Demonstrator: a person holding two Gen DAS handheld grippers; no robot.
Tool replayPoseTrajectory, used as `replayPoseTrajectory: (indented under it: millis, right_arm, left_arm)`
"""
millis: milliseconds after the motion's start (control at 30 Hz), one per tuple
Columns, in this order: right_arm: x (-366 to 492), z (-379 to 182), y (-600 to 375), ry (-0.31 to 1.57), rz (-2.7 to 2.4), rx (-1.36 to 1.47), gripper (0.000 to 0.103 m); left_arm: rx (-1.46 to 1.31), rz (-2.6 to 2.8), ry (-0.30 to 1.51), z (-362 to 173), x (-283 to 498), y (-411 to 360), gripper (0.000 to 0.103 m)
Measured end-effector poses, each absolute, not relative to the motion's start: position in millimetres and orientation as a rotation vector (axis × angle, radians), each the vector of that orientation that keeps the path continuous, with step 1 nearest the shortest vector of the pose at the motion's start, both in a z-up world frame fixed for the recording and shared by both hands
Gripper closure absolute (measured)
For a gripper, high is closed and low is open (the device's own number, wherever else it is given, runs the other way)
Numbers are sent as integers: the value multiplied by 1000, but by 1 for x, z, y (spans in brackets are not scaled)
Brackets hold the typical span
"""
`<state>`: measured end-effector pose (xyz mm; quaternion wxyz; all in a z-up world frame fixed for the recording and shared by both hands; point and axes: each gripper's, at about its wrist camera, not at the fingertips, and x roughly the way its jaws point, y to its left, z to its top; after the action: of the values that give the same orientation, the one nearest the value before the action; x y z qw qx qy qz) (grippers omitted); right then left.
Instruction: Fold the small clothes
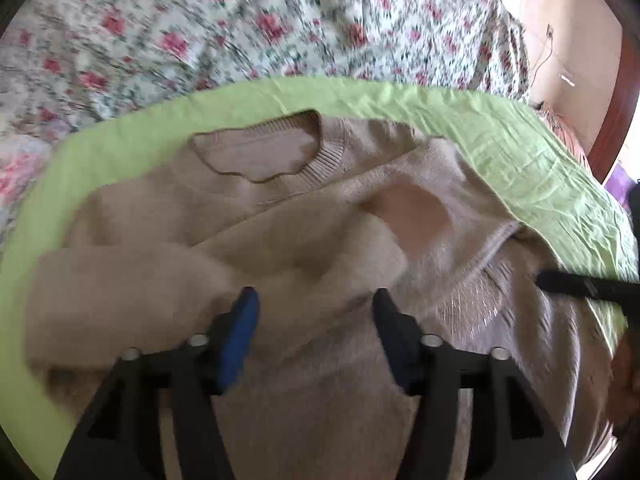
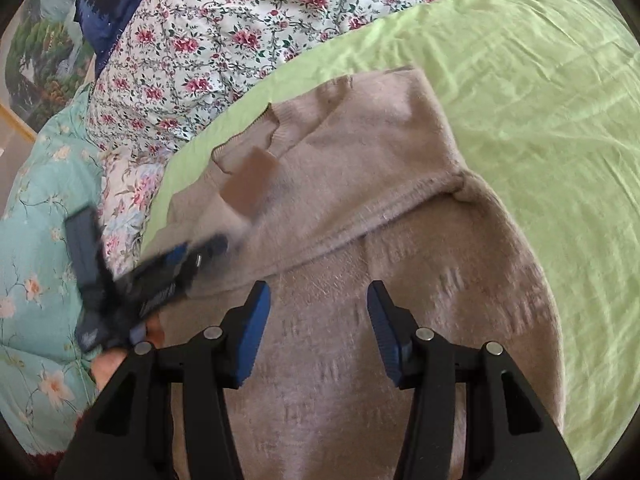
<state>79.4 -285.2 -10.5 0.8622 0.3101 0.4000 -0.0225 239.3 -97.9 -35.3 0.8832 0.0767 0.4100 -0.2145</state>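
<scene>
**Over the beige sweater, both pairs of fingers spread**

Below my fingers lies the beige sweater (image 1: 304,240), spread on the lime-green sheet (image 1: 500,136). My left gripper (image 1: 314,312) hangs over its chest with the jaws wide apart and nothing between the blue pads (image 1: 240,340) but knit seen from above; whether the tips touch the fabric I cannot tell. Beyond those tips is the ribbed neckline (image 1: 260,152), and a sleeve (image 1: 120,300) lies folded across the body, toward the left of the neckline (the picture is smeared there, so its edges are soft). A darker tan patch (image 1: 412,212) sits to the right of the neckline.

My right gripper (image 2: 318,320) is spread just as wide, gripping nothing, over the lower body of the sweater (image 2: 360,280). A ribbed seam (image 2: 380,216) crosses the knit beyond its tips, and the neckline (image 2: 256,136) lies further off, up and left. In this view my left gripper (image 2: 168,276) shows as a blur at the sweater's left edge.

Around the sweater the green sheet (image 2: 540,100) is creased. Beyond the neckline is a rose-print quilt (image 2: 208,40); left of it lie a mint floral cover (image 2: 36,240) and a dark blue cloth (image 2: 108,4). A peach wall (image 1: 560,20) and a dark wooden frame (image 1: 616,104) stand past the sheet's right edge.
</scene>
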Motion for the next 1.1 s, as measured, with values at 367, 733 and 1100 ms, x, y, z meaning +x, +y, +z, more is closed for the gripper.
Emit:
replayPoseTrajectory:
  millis: [367, 733, 1100]
  right_arm:
    - [155, -33, -287, 840, -46, 640, 48]
    - [146, -20, -262, 796, 57, 530, 96]
    - [148, 28, -333, 760, -86, 636, 98]
  left_arm:
    - [-15, -35, 878, -38, 216, 70, 32]
    - [-109, 99, 928, -66, 263, 111, 31]
    - [-79, 159, 915, -65, 255, 101, 31]
